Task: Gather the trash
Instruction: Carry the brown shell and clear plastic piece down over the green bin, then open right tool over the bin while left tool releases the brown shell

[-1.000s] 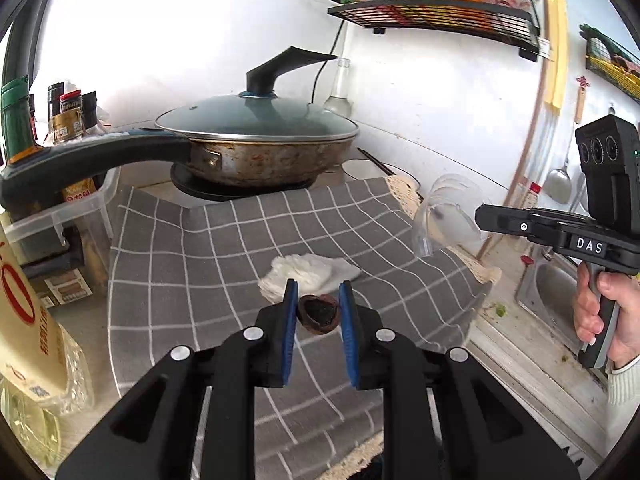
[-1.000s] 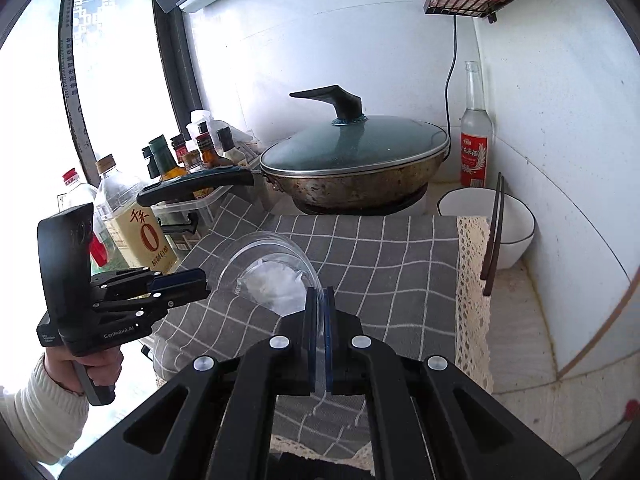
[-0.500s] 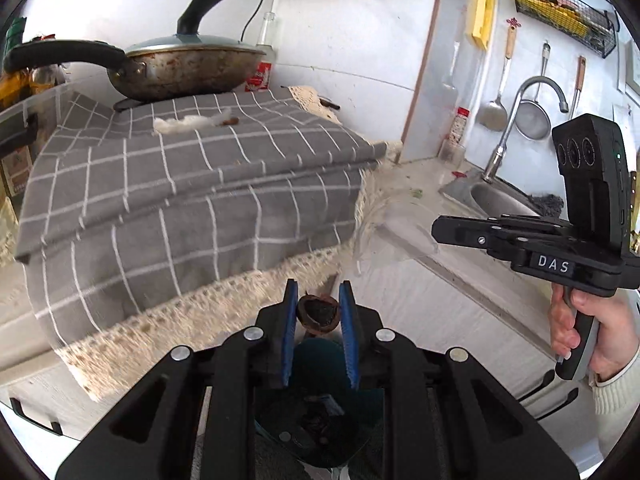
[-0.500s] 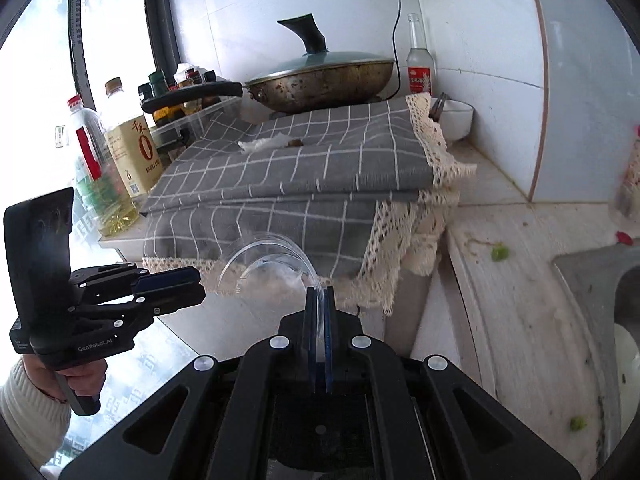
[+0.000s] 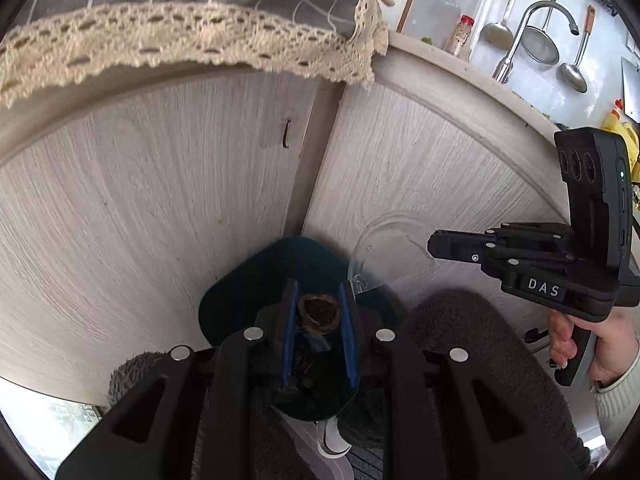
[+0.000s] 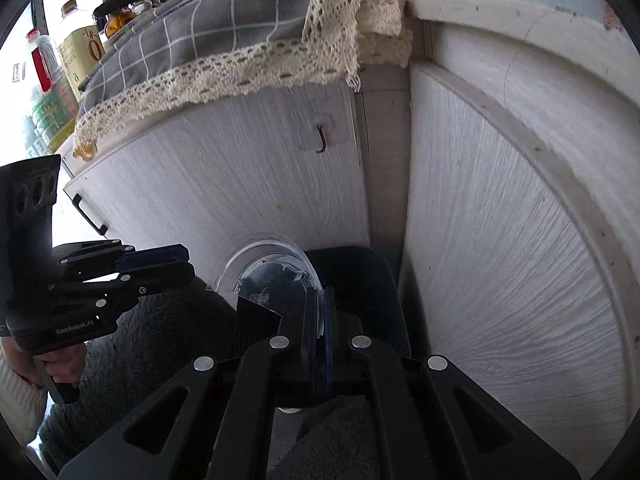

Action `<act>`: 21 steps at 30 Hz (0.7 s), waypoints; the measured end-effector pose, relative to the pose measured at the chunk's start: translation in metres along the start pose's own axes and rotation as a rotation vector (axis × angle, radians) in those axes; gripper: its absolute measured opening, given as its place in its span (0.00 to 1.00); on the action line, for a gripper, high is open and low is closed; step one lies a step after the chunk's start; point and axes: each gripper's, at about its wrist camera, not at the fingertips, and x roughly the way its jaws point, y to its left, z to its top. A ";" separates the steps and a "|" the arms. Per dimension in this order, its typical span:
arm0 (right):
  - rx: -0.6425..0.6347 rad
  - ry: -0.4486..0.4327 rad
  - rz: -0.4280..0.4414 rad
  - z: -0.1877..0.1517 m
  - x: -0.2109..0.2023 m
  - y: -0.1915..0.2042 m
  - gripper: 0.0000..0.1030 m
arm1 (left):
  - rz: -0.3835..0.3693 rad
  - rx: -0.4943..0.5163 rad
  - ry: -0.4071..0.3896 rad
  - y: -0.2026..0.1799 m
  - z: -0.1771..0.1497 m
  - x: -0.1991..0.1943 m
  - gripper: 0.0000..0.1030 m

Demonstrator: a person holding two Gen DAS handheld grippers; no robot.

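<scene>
We judge the task to be at the disposal step: both pieces of trash are gripped and poised over the dark bin [image 5: 256, 280] at lower centre of the frame, against the cabinet doors [image 5: 140, 200], but neither has been released yet. The left gripper [image 5: 318, 316] is part-closed, its blue pads pinching the brown nutshell [image 5: 319, 314] directly above the bin opening. The right gripper [image 6: 320, 320] is closed almost fully on the rim of the clear plastic lid [image 6: 272, 276], which stands out ahead of its fingers, left of centre, over the bin's left edge.
</scene>
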 end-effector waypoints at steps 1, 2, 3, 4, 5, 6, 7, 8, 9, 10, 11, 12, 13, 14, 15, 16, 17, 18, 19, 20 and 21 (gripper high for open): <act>0.007 0.013 -0.001 -0.005 0.007 -0.001 0.02 | 0.000 -0.006 0.010 0.003 -0.002 0.005 0.22; 0.017 0.024 -0.003 -0.009 0.013 -0.003 0.02 | -0.001 -0.011 0.018 0.005 -0.005 0.010 0.22; 0.026 0.035 -0.006 -0.013 0.018 -0.004 0.02 | -0.003 -0.016 0.027 0.008 -0.008 0.014 0.22; 0.032 0.044 -0.009 -0.017 0.023 -0.005 0.03 | -0.005 -0.019 0.036 0.010 -0.011 0.018 0.22; 0.037 0.053 -0.013 -0.020 0.028 -0.006 0.03 | -0.007 -0.021 0.045 0.011 -0.014 0.022 0.22; 0.042 0.063 -0.017 -0.023 0.032 -0.007 0.03 | -0.010 -0.025 0.056 0.013 -0.017 0.026 0.22; 0.046 0.070 -0.021 -0.025 0.036 -0.007 0.03 | -0.013 -0.029 0.066 0.015 -0.020 0.030 0.22; 0.051 0.074 -0.023 -0.024 0.039 -0.006 0.03 | -0.019 -0.035 0.072 0.018 -0.022 0.031 0.22; 0.054 0.076 -0.024 -0.022 0.040 -0.005 0.03 | -0.025 -0.042 0.075 0.020 -0.023 0.033 0.22; 0.056 0.079 -0.027 -0.022 0.041 -0.005 0.03 | -0.030 -0.049 0.075 0.022 -0.024 0.033 0.22; 0.057 0.083 -0.032 -0.023 0.043 -0.005 0.03 | -0.035 -0.057 0.076 0.023 -0.024 0.034 0.22; 0.057 0.089 -0.037 -0.025 0.046 -0.005 0.03 | -0.040 -0.064 0.081 0.025 -0.024 0.036 0.22; 0.057 0.096 -0.042 -0.027 0.049 -0.004 0.03 | -0.043 -0.072 0.087 0.026 -0.026 0.039 0.22; 0.056 0.105 -0.045 -0.028 0.052 -0.003 0.03 | -0.045 -0.079 0.096 0.027 -0.027 0.042 0.22; 0.055 0.114 -0.043 -0.027 0.055 -0.002 0.03 | -0.044 -0.084 0.104 0.029 -0.029 0.044 0.22; 0.052 0.123 -0.036 -0.027 0.057 -0.001 0.07 | -0.045 -0.088 0.108 0.029 -0.029 0.045 0.22; 0.054 0.127 -0.041 -0.028 0.059 -0.001 0.14 | -0.045 -0.087 0.110 0.030 -0.030 0.046 0.22; 0.057 0.123 -0.052 -0.029 0.058 -0.003 0.37 | -0.044 -0.084 0.111 0.030 -0.029 0.047 0.22; 0.062 0.112 -0.053 -0.029 0.056 -0.003 0.50 | -0.042 -0.082 0.113 0.029 -0.025 0.051 0.22; 0.070 0.103 -0.050 -0.030 0.055 -0.005 0.51 | -0.041 -0.081 0.115 0.028 -0.025 0.052 0.22; 0.081 0.099 -0.048 -0.029 0.053 -0.009 0.51 | -0.042 -0.082 0.116 0.027 -0.026 0.053 0.22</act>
